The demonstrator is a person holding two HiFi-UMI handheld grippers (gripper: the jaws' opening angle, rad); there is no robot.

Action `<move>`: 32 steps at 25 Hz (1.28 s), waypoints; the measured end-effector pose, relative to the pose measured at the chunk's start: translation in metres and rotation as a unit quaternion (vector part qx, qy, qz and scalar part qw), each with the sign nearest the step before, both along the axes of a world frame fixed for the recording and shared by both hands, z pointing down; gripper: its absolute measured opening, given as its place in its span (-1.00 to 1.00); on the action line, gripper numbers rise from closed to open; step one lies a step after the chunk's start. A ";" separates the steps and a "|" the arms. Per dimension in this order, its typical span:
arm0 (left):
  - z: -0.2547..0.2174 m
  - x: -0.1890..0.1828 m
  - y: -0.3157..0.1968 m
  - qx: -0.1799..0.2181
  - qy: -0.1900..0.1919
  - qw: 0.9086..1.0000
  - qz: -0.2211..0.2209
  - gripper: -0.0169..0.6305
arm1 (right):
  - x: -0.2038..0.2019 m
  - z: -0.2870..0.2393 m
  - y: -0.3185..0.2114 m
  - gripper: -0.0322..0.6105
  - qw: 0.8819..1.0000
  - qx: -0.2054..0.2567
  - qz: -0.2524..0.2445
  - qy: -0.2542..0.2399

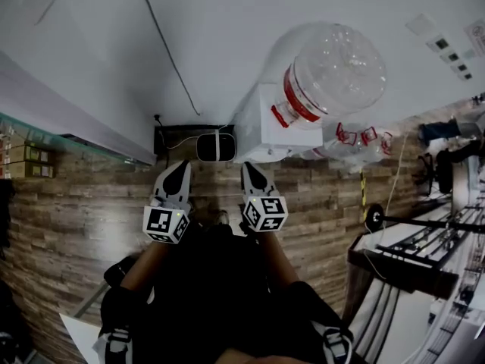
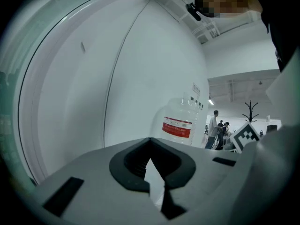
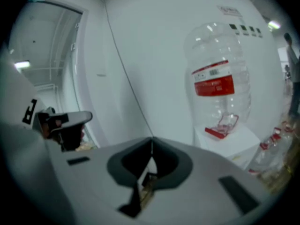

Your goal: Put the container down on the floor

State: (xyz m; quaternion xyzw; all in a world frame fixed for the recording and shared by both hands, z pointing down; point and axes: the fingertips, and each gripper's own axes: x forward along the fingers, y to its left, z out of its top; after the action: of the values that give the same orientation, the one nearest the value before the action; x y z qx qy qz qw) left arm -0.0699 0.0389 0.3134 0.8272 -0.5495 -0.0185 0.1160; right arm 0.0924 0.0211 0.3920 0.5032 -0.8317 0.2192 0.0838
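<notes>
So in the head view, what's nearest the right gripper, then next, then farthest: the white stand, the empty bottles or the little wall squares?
From the right gripper:
1. White stand, just ahead.
2. Empty bottles, on the floor to the stand's right.
3. Little wall squares, far right, up the wall.

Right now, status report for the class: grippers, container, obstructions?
Left gripper, right gripper both shut, empty. Water jug sits on white dispenser, untouched. Path to it looks open.
</notes>
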 end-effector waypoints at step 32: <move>0.006 -0.007 0.042 0.000 0.002 0.999 0.041 -0.86 | -0.027 -0.048 0.085 -0.80 0.996 0.059 0.055 -0.024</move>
State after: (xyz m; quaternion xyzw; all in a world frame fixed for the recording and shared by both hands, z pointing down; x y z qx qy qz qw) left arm -0.0768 0.0810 0.3195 0.8490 -0.5149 -0.0155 0.1175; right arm 0.0654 0.1062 0.3444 0.5471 -0.8158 0.1864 0.0217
